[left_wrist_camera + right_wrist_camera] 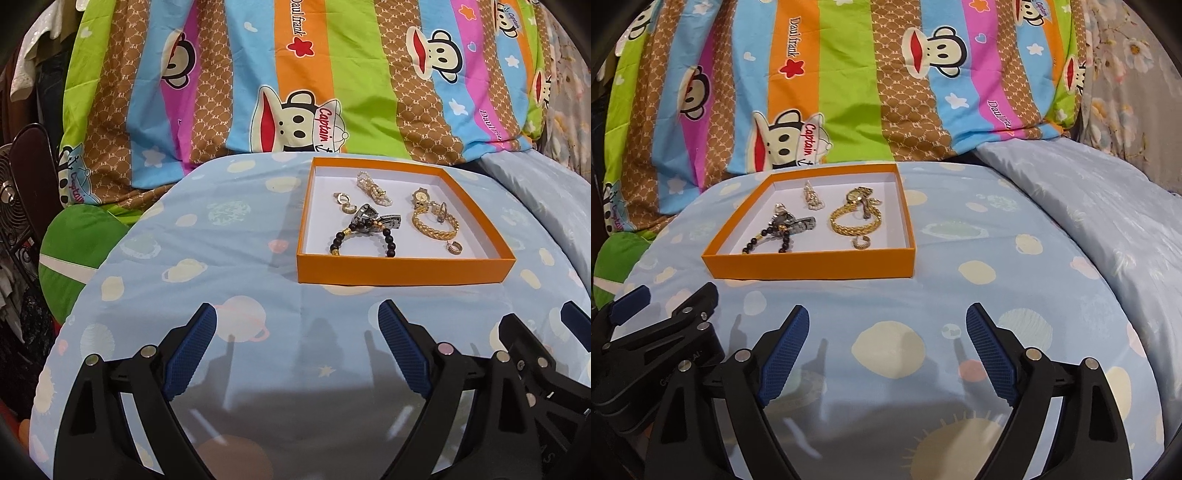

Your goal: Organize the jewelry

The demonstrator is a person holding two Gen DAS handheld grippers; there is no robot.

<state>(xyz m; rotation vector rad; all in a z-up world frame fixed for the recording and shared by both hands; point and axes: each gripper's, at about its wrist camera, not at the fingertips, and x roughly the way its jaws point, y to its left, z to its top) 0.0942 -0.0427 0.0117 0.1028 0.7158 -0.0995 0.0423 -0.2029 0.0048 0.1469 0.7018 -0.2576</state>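
Note:
An orange box lid [402,271] [809,267] with a white inside lies on the light blue sheet. In it lie a black bead bracelet [364,240] [768,238], a dark metal watch [369,218] [798,224], a gold chain bracelet [434,225] [849,221], a small gold watch [421,195] [855,195], a pearl piece [371,186] [812,197] and gold hoop earrings [453,248] [861,243]. My left gripper [297,317] is open and empty, in front of the box. My right gripper [886,317] is open and empty, to the box's front right.
A light blue cushion-like surface with planet prints [221,258] [997,258] carries the box. A striped monkey-print quilt [258,74] [849,74] rises behind. A green pillow [81,251] lies at left, a pale blue duvet [1089,206] at right. A fan and clothes stand far left.

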